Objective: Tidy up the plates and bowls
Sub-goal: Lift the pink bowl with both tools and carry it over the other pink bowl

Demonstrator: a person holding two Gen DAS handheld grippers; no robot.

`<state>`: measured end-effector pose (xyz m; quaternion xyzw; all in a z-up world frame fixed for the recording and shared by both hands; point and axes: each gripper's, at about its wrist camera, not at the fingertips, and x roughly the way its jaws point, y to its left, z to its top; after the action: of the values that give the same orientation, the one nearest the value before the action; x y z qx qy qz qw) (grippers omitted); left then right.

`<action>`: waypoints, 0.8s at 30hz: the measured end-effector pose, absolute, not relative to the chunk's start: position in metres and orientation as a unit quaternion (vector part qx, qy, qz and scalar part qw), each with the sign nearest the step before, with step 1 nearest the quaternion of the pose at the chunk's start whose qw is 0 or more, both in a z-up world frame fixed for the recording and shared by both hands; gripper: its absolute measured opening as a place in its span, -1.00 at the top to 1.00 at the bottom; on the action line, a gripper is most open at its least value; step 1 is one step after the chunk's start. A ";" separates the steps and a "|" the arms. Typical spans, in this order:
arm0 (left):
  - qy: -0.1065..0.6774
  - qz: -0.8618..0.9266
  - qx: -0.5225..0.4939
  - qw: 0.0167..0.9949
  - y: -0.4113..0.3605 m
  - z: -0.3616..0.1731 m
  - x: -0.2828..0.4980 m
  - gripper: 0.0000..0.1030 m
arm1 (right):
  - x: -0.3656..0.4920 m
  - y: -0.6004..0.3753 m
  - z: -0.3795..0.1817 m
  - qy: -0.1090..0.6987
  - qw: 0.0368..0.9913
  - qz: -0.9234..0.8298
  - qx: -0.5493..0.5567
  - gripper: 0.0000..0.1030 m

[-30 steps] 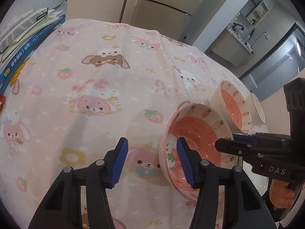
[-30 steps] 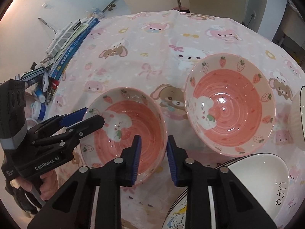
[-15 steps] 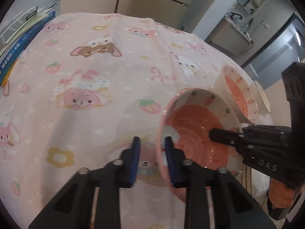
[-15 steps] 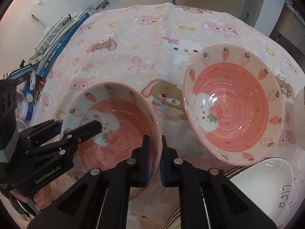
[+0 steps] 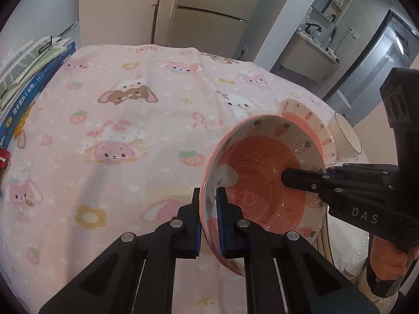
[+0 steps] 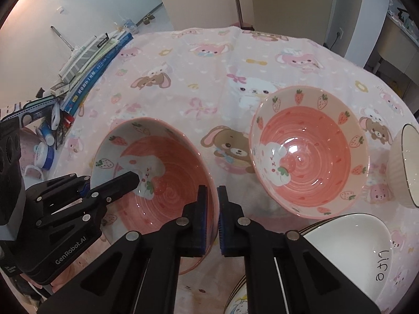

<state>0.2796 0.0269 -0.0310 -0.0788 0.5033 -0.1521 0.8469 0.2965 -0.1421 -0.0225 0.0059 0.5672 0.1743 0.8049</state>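
Observation:
A pink strawberry bowl [image 5: 264,183] [image 6: 162,178] is held by both grippers, lifted and tilted off the pink cloth. My left gripper [image 5: 209,219] is shut on its near-left rim. My right gripper [image 6: 212,219] is shut on its opposite rim and shows at the right of the left wrist view [image 5: 309,180]. A second pink strawberry bowl [image 6: 309,157] [image 5: 309,120] sits on the cloth to the right. A white bowl marked "life" [image 6: 351,251] sits at the front right. A cream ribbed bowl [image 6: 406,167] [image 5: 343,136] lies at the far right.
A pink cartoon tablecloth [image 5: 117,130] covers the table. Books [image 6: 97,60] [image 5: 28,76] are stacked along the left edge, with small bottles and clutter [image 6: 49,133] beside them. A fridge [image 5: 207,10] stands behind the table.
Both grippers closed on the near pink bowl's rim from opposite sides. The bowl has lifted and tilted up off the cloth.

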 end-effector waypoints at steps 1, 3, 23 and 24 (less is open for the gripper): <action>0.503 -0.151 -0.079 0.847 0.027 -0.029 0.278 0.79 | 0.295 -0.142 -0.020 0.563 0.808 0.175 0.007 0.87; 0.496 -0.145 -0.071 0.853 0.024 -0.020 0.273 0.79 | 0.292 -0.143 -0.013 0.555 0.814 0.175 0.011 0.87; 0.423 -0.144 -0.034 0.894 -0.044 0.095 0.265 0.79 | 0.269 -0.214 0.083 0.446 0.873 0.191 0.044 0.86; 0.423 -0.145 -0.033 0.894 -0.051 0.098 0.269 0.79 | 0.270 -0.220 0.086 0.440 0.878 0.185 0.047 0.86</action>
<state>0.2693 -0.0506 0.0978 -0.0326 0.4226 -0.1448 0.8941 0.2698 -0.2197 0.0857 0.0470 0.4397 0.1853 0.8776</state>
